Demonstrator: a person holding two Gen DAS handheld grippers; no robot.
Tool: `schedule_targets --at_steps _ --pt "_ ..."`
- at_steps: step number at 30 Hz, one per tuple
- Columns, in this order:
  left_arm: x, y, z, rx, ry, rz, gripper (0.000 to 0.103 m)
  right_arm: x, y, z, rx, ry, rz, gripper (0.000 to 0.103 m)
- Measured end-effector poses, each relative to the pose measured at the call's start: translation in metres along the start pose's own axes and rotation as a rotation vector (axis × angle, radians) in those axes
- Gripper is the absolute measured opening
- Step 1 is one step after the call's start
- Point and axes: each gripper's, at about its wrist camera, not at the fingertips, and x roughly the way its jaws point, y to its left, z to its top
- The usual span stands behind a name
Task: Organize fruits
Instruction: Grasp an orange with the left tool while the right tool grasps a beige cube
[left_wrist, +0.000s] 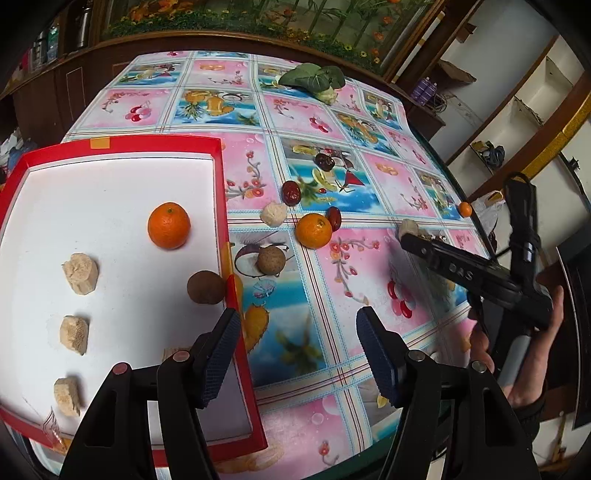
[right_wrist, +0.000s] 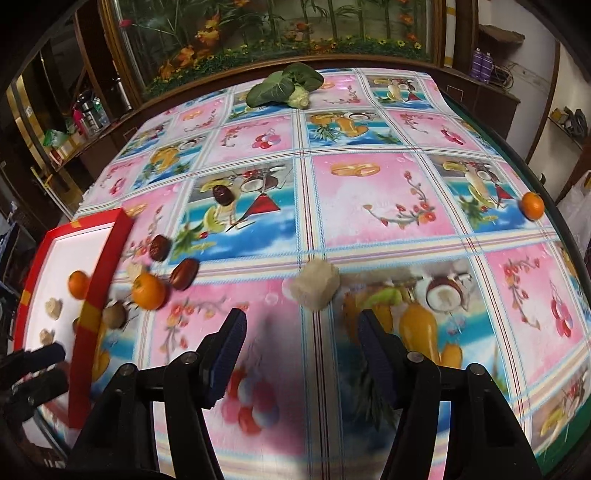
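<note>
A red-rimmed white tray (left_wrist: 218, 192) lies at the left. On it sit an orange (left_wrist: 168, 225), a brown round fruit (left_wrist: 205, 287) and three pale dried chunks (left_wrist: 80, 273). On the cloth lie another orange (left_wrist: 314, 230), a brown fruit (left_wrist: 271, 260), red dates (left_wrist: 291, 192), and a pale chunk (left_wrist: 273, 213). My left gripper (left_wrist: 295, 350) is open and empty over the tray's right rim. My right gripper (right_wrist: 301, 354) is open and empty, just short of a pale chunk (right_wrist: 316, 282). It shows from the side in the left wrist view (left_wrist: 410, 236).
A leafy green vegetable (right_wrist: 286, 86) lies at the table's far edge. A small orange (right_wrist: 532, 206) sits near the right edge. Dark wooden cabinets and a flower mural stand behind the table. Shelves stand to the right.
</note>
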Motion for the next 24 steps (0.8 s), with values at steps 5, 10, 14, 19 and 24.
schedule_targets --at_steps 5,10,14,19,24 --pt "0.012 -0.007 0.012 0.013 0.006 -0.001 0.064 0.024 0.0 0.01 0.01 0.025 -0.012 0.037" --pt "0.023 -0.02 0.026 0.042 0.008 0.002 0.063 0.024 -0.006 0.006 0.025 -0.006 -0.017 0.03" --pt "0.039 -0.03 0.038 0.075 0.021 0.03 0.063 0.024 -0.008 0.005 0.035 -0.033 -0.006 0.03" --pt "0.067 -0.038 0.056 0.091 0.065 0.069 0.053 0.02 -0.005 -0.001 0.031 -0.02 -0.015 0.03" --pt "0.098 -0.044 0.068 0.101 0.099 0.135 0.038 0.014 -0.009 -0.009 0.021 -0.01 -0.004 0.03"
